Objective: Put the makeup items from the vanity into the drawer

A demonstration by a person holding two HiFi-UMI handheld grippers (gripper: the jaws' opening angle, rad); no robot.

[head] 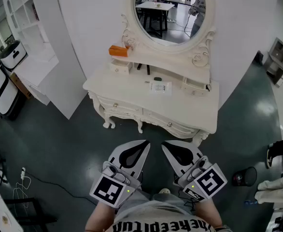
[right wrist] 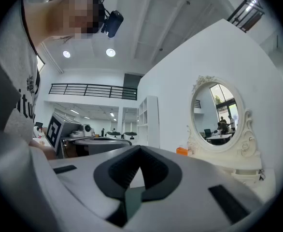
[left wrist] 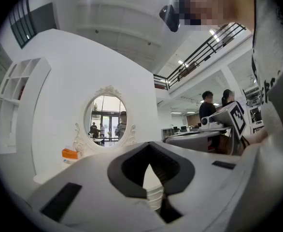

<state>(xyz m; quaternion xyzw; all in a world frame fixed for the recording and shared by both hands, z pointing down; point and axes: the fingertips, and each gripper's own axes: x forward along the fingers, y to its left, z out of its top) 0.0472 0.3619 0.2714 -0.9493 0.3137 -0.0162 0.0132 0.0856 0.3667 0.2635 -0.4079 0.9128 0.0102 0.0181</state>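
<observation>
Left gripper [head: 145,146], right gripper [head: 164,146]: level, side by side, well short of vanity [head: 194,111]. Jaws of both closed together, nothing between.
Marker cube [head: 111,190] on left gripper: black-and-white square code.
Makeup items on vanity top: orange box [head: 118,50] beside mirror [head: 169,13]; white printed packet [head: 161,86] mid-top, print too small to read; small dark item [head: 157,79] just behind.
Shirt [head: 165,224] lettering cut off, unreadable.
</observation>
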